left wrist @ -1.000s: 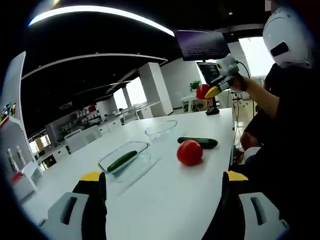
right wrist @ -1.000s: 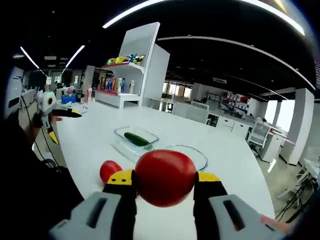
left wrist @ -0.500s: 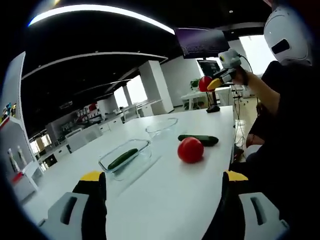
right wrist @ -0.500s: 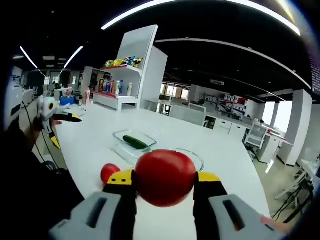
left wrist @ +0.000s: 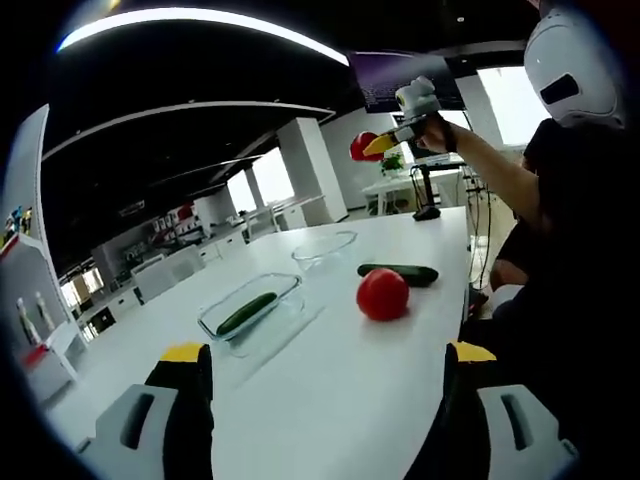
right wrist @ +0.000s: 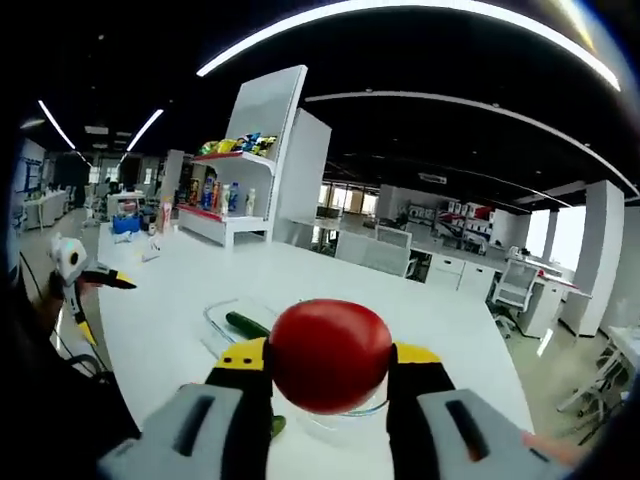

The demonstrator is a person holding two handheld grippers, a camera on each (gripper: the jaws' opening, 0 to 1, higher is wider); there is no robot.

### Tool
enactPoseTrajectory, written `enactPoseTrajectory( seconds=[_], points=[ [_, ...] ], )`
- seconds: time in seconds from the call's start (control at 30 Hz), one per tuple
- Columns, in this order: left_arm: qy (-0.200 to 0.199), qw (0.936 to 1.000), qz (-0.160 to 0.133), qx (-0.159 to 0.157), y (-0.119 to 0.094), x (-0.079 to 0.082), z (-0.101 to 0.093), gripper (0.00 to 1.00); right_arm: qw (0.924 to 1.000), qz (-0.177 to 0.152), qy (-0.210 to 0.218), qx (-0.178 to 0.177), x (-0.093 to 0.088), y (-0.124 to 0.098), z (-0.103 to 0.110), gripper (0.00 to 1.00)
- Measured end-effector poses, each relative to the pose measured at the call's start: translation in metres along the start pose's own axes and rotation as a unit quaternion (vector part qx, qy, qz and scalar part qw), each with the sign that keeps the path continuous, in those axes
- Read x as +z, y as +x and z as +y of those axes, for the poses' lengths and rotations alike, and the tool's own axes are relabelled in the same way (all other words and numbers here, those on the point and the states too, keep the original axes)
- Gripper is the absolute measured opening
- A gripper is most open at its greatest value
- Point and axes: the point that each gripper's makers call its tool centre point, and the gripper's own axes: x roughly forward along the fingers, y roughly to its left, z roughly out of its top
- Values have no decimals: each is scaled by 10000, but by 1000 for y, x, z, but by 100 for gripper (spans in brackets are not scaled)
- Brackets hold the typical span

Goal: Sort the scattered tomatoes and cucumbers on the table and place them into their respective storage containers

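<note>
A tomato (right wrist: 329, 355) sits pinched in the right hand-held gripper (right wrist: 329, 375), raised above the desk (right wrist: 180, 300). Released too high, it could bounce off the bowl's (left wrist: 324, 247) rim and roll. That bowl lies mostly hidden behind the tomato in the right gripper view. The left hand-held gripper (left wrist: 320, 385) hangs spread and empty, with a second tomato (left wrist: 383, 294), a cucumber (left wrist: 398, 273) and a tray (left wrist: 250, 314) ahead of it.

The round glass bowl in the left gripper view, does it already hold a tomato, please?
No, the round glass bowl is empty; one tomato lies on the table.
</note>
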Motion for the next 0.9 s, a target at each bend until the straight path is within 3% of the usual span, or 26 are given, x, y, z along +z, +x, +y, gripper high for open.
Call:
enactPoseTrajectory(
  seconds=[0.43,0.57,0.67,0.77,0.9],
  points=[
    [-119,9999,-54,61,-1,-1,5,95,9987,489,119,-13,-15,74,-22,42],
    [-101,9999,-62,38,0,0,5,95,9973,704,188,-48,-32,94,-26,42],
    [-145,9998,-100,5,1,0,5,95,9950,939,144,-324,-50,108,-35,42],
    [-150,9999,-62,32,2,-2,6,95,9930,1089,267,-367,-67,121,-37,42],
    [-146,9999,-28,24,1,-4,5,95,9892,1326,543,-311,-90,132,-28,42]
  ],
)
